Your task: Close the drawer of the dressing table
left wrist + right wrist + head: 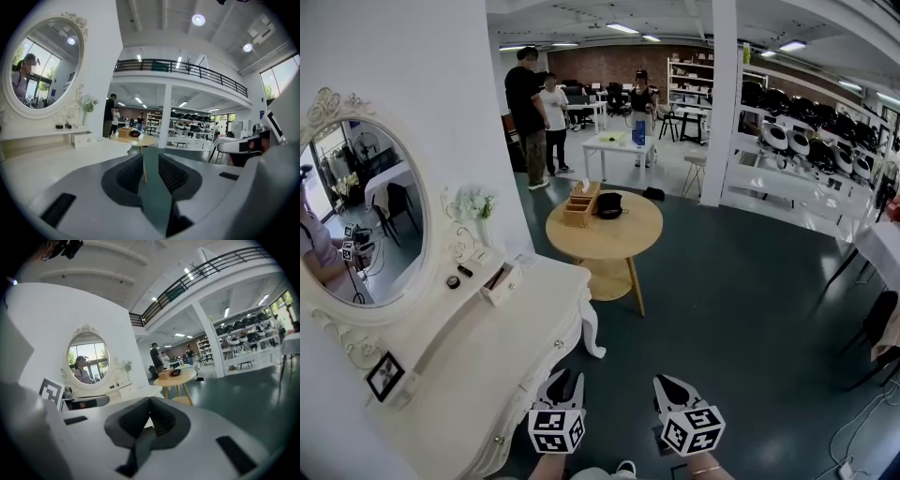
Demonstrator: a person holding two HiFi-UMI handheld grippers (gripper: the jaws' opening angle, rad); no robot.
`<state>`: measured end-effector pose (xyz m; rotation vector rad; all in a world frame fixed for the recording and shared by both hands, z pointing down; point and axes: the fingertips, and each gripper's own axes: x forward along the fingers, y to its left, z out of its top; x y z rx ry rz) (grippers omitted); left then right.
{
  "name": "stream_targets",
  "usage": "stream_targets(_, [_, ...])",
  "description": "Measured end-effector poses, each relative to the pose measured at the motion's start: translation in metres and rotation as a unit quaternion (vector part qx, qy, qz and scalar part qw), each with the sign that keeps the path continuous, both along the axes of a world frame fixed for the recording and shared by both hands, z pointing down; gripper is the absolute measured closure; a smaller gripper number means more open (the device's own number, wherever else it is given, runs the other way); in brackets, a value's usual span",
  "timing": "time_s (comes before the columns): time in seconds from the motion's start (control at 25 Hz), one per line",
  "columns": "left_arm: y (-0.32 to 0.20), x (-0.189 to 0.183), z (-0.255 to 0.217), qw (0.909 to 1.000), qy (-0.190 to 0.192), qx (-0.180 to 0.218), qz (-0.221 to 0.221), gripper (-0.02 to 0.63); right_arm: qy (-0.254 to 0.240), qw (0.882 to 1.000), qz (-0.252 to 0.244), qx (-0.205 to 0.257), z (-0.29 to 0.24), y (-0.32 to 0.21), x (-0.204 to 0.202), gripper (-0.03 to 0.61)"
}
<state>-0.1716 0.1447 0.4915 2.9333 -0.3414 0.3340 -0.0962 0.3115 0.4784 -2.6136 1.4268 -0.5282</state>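
Note:
The white dressing table [511, 342] stands at the left under an oval mirror [358, 214]. A small drawer [501, 282] on its raised back shelf is pulled out a little; it also shows in the left gripper view [84, 139]. The knobbed front drawers [558, 344] look flush. My left gripper [563, 382] hovers just off the table's front edge, its jaws a narrow gap apart with nothing between them [151, 157]. To its right, over the floor, my right gripper [671, 386] is shut and empty [151, 401].
A round wooden table [619, 246] with a wooden box [580, 204] and a black object [608, 205] stands ahead. A white column [722, 103], shelving [806, 159] and a white table [881, 248] are to the right. Several people [528, 103] stand far back.

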Motion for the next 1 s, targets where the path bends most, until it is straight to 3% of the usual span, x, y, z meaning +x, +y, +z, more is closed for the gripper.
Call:
stream_targets(0.32, [-0.004,0.011,0.005,0.9997,-0.007,-0.011,-0.022,0.363,-0.007,1.0,-0.001,0.006,0.0,0.006,0.015,0.577])
stream_targets(0.72, [-0.032,0.047,0.015,0.9994,-0.018,-0.02,-0.024,0.322,-0.017,1.0,0.006,0.004,0.008,-0.012,0.054,0.577])
stream_targets(1.0, [-0.082,0.104,0.021,0.9992,-0.011,-0.024,-0.029,0.319,-0.016,1.0,0.014,-0.009,0.016,-0.045,0.108,0.577])
